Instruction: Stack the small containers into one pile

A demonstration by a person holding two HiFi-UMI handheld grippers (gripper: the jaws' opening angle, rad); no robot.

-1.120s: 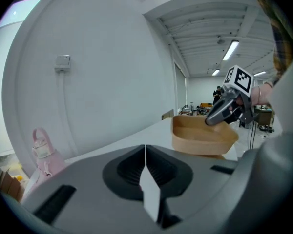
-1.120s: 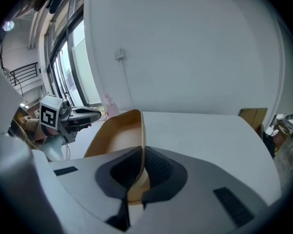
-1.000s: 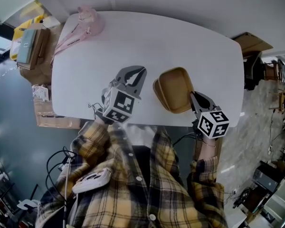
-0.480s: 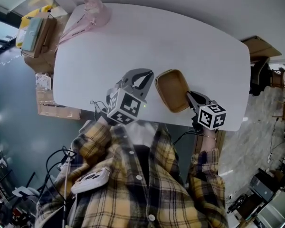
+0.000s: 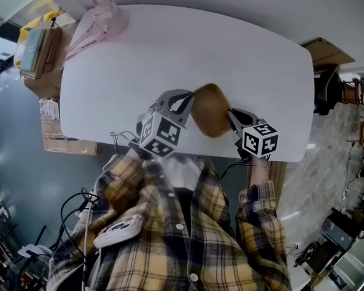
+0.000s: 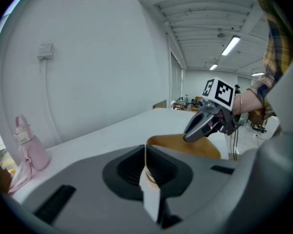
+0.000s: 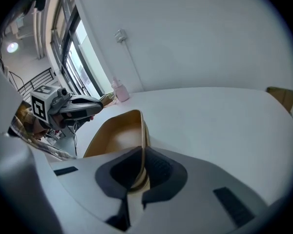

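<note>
Both tools are on the same thing. The left tongs [image 5: 183, 99] are pressed together on the thin rim of the brown container [image 5: 209, 110] at its left side, and the right tongs [image 5: 231, 114] pinch the rim on the opposite side. Each tool's own camera shows the tan edge caught between its dark pads with no gap.

The container sits between the two tools near the front edge of the white table [image 5: 230, 47], just ahead of the person in the checked shirt. It looks tipped, and I cannot tell whether its base is touching the tabletop or is lifted clear.

At the right tongs the rim shows as a doubled edge, so I take it that one container sits inside another and the pile is largely made. No other loose container is visible anywhere on the table. The only other thing there is a pink bottle [image 5: 103, 18] at the far left corner, well apart from the work.

What seems left is small: settle the nested pieces square and flat on the table, then let go with both tools.
</note>
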